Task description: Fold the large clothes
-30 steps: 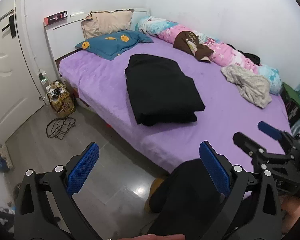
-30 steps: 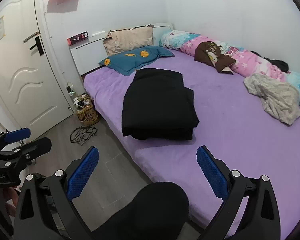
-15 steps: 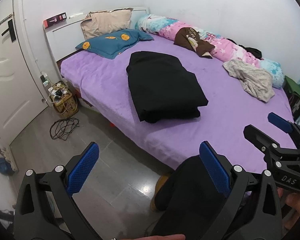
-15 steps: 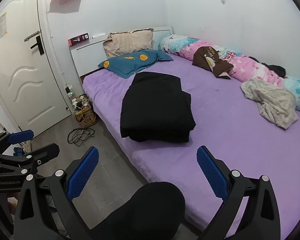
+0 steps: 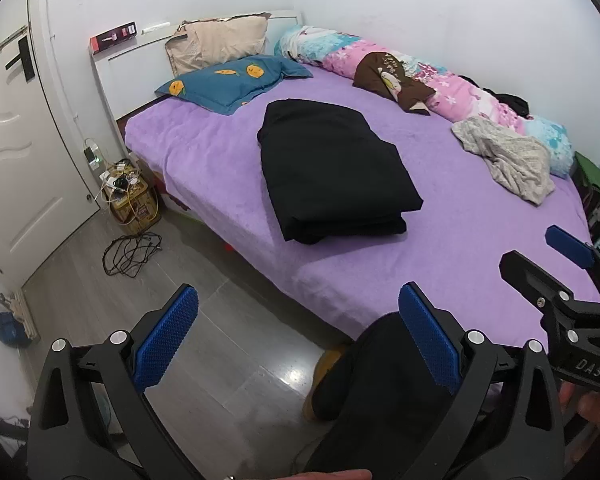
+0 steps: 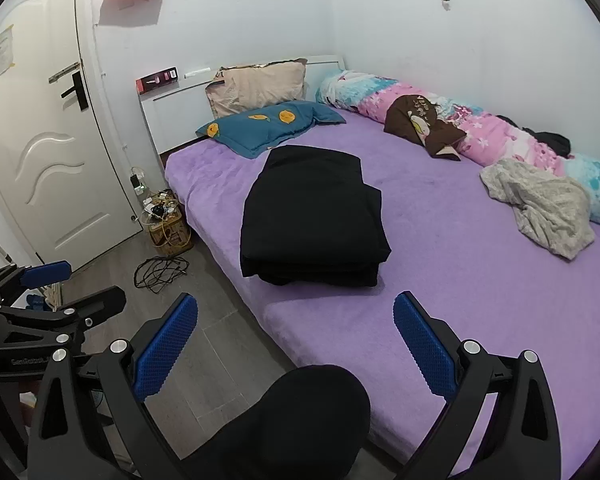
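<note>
One folded black garment [image 5: 332,168] lies on the bed [image 5: 480,240]; two grippers, left [image 5: 298,340] and right [image 6: 296,340], fingers spread wide, hold nothing.

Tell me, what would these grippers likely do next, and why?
Probably reach toward the crumpled grey garment by the rolled quilt. The black garment already lies folded on the bed, and both the left gripper and right gripper are open, holding nothing.

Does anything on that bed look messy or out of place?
Yes. A grey garment lies crumpled in a heap near the rolled floral quilt, unlike the black garment folded in a neat stack mid-bed. On the floor, a loose tangle of cables sprawls beside the bed.
</note>
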